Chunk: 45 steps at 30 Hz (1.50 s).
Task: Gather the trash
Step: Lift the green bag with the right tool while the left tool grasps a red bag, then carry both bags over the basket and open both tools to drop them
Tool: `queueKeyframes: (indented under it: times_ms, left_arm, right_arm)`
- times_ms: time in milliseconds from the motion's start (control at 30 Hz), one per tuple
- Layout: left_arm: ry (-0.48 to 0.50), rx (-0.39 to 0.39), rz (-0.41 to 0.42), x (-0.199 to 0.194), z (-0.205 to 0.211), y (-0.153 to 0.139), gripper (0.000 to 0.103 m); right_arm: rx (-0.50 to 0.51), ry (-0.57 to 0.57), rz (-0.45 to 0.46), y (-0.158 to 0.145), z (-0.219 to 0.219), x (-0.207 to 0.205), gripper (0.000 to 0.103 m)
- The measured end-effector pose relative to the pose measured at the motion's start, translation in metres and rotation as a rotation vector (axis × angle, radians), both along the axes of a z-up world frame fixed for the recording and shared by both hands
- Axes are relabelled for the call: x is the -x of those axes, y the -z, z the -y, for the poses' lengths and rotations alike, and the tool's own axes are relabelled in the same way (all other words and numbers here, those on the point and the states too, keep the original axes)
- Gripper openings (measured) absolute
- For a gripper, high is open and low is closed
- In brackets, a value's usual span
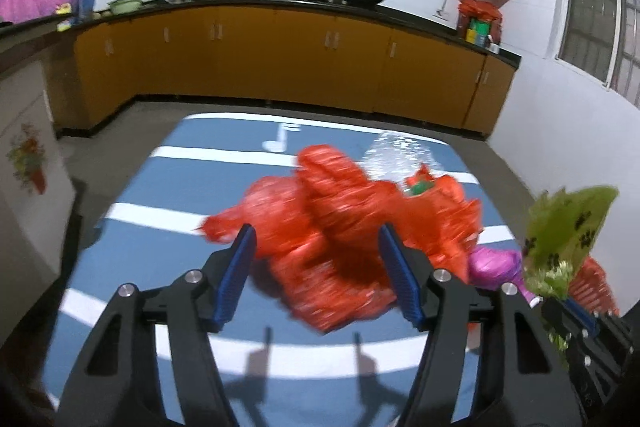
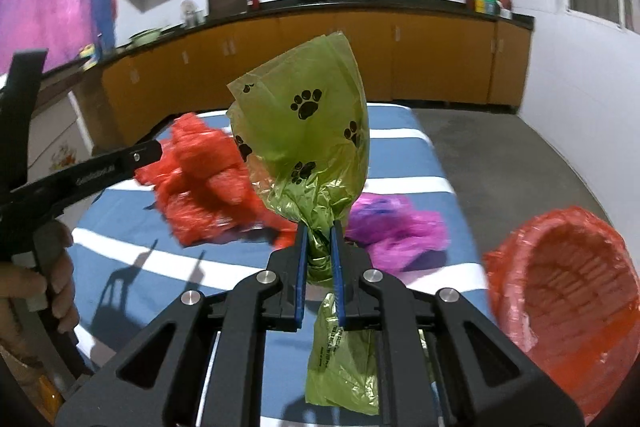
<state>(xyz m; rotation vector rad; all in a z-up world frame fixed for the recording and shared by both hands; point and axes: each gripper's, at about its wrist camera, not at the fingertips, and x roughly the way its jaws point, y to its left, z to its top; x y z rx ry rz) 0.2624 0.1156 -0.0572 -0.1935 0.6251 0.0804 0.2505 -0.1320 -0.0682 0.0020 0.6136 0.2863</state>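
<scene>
A crumpled red plastic bag (image 1: 340,227) lies on the blue-and-white striped table (image 1: 168,187). My left gripper (image 1: 316,239) is open, its fingers on either side of the bag's near part. My right gripper (image 2: 319,231) is shut on a green plastic bag with black paw prints (image 2: 304,131) and holds it above the table; that bag also shows in the left wrist view (image 1: 568,227). A crumpled pink-purple bag (image 2: 396,231) lies on the table just right of it. A red-lined basket (image 2: 560,287) stands at the right.
A clear plastic wrapper (image 1: 400,155) lies behind the red bag. Orange kitchen cabinets (image 1: 280,67) with a black counter run along the far wall, with woks and pots on top. A white cabinet (image 1: 24,187) stands left of the table. Grey floor surrounds the table.
</scene>
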Motion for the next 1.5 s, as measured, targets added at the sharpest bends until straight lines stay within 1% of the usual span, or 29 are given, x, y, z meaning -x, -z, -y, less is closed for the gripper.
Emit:
queueKeyframes:
  times_ms: [133,200,300,400,467,533,567,633,667,700,800,900,1100,1333,1500]
  left_arm:
    - [0.014,-0.015,-0.018,-0.024,0.013,0.003,0.062]
    - [0.013,-0.007,-0.033,-0.034,0.016,0.005,0.062]
    - [0.002,-0.008,-0.061,-0.048,0.019,0.009,0.062]
    - [0.0,-0.032,-0.078,-0.055,0.025,0.014,0.062]
    - [0.002,-0.065,-0.088,-0.057,0.032,0.018,0.062]
    - [0.003,-0.08,-0.1,-0.061,0.035,0.023,0.055]
    - [0.004,-0.084,-0.105,-0.062,0.035,0.025,0.053]
    - [0.012,-0.096,-0.105,-0.063,0.038,0.028,0.043]
    - [0.019,-0.097,-0.103,-0.063,0.038,0.029,0.04]
    - [0.03,-0.096,-0.097,-0.062,0.038,0.03,0.034]
    - [0.048,-0.093,-0.075,-0.059,0.039,0.03,0.022]
    - [0.059,-0.085,-0.058,-0.055,0.038,0.029,0.015]
    - [0.076,-0.063,-0.009,-0.04,0.032,0.017,0.009]
    - [0.095,-0.043,0.05,-0.009,0.024,-0.003,0.005]
    - [0.117,-0.039,0.049,0.004,0.024,-0.004,0.003]
  right_arm:
    - [-0.012,0.041,-0.018,0.006,0.02,-0.004,0.012]
    - [-0.017,0.054,-0.027,0.009,0.026,-0.006,0.012]
    - [-0.019,0.063,-0.037,0.012,0.026,-0.007,0.012]
    - [-0.022,0.065,-0.044,0.017,0.029,-0.008,0.012]
    - [-0.025,0.068,-0.049,0.019,0.031,-0.008,0.012]
    - [-0.028,0.07,-0.054,0.021,0.034,-0.007,0.012]
    - [-0.029,0.071,-0.057,0.021,0.035,-0.007,0.012]
    - [-0.029,0.071,-0.06,0.022,0.035,-0.006,0.012]
    - [-0.029,0.071,-0.062,0.022,0.035,-0.006,0.012]
    - [-0.028,0.072,-0.064,0.023,0.035,-0.006,0.012]
    - [-0.03,0.076,-0.069,0.024,0.036,-0.005,0.012]
    - [-0.037,0.078,-0.069,0.023,0.036,-0.005,0.012]
    - [-0.042,0.077,-0.052,0.015,0.039,0.001,0.012]
    - [-0.051,0.084,-0.029,0.005,0.045,0.01,0.012]
    - [-0.05,0.086,-0.034,0.005,0.047,0.016,0.012]
